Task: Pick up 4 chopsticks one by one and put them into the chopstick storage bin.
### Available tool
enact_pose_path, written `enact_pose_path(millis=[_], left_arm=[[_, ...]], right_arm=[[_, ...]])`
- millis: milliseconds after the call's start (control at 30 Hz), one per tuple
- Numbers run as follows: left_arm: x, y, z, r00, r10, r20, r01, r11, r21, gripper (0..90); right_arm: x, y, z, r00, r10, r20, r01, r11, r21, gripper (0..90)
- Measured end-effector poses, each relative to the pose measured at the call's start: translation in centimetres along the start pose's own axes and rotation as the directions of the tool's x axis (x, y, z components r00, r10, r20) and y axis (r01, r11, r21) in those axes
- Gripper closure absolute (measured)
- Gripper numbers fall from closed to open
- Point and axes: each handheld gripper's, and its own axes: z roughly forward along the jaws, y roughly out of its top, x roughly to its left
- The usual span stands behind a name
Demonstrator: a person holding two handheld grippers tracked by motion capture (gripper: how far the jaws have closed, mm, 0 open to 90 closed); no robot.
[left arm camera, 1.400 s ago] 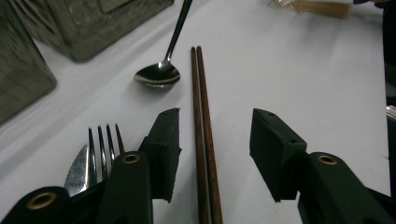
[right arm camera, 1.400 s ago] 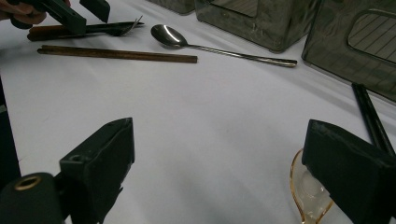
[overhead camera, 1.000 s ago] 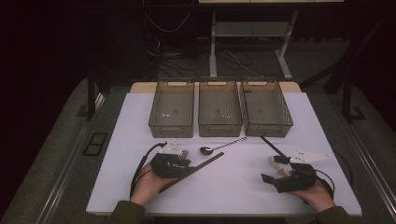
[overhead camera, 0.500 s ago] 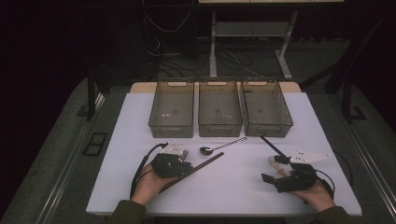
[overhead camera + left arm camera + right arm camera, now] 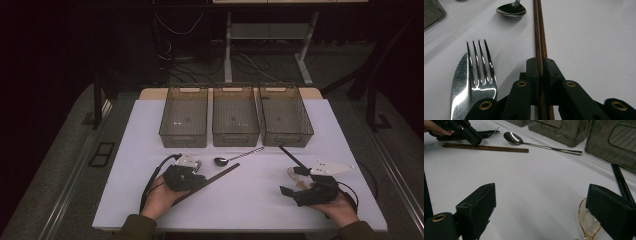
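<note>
- Since the earlier frame, the left gripper (image 5: 192,176) has just been closing; its fingers (image 5: 533,72) are now clamping the brown chopsticks (image 5: 539,37) between them. Both hands are staying put, lower left and lower right of the high view.
- The chopsticks are lying flat on the white surface (image 5: 250,200), running diagonally from the left gripper toward frame centre in the high view. The grip is sitting partway along the pair, near the hand end, probably so both sticks come up together.
- In the left gripper view, a fork (image 5: 480,72) and a knife (image 5: 459,85) are resting side by side at lower left, just beside the fingers but not held. A metal spoon (image 5: 511,9) is lying at the top, bowl toward the camera.
- The right gripper (image 5: 295,181) is idling with fingers (image 5: 477,206) spread wide, nothing between them. An amber plastic spoon (image 5: 587,220) is lying just beside its far finger at lower right, and a black chopstick (image 5: 621,182) is running up the right edge.
- Three smoky bins (image 5: 235,117) are lined up at upper centre of the high view, looking empty. My guess is cutlery is being sorted into them, chopsticks first.
- Next step, I'd judge: lifting level, since a long thin pair may pivot or split in the clamp.
</note>
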Motion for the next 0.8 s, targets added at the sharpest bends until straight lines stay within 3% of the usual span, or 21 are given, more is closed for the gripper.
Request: enact_pose_path(millis=[533,800], left_arm=[[0.04,-0.09,0.29,0.9998,0.015,-0.016,-0.014,0.9997,0.020,82.1],[-0.06,-0.26,0.32,0.9972,0.071,-0.022,-0.071,0.9973,0.018,83.6]], right_arm=[[0.00,0.01,-0.03,1.0000,-0.001,0.000,0.001,1.000,-0.001,9.6],[0.03,0.01,-0.02,1.0000,-0.002,0.001,0.002,1.000,-0.002,9.6]])
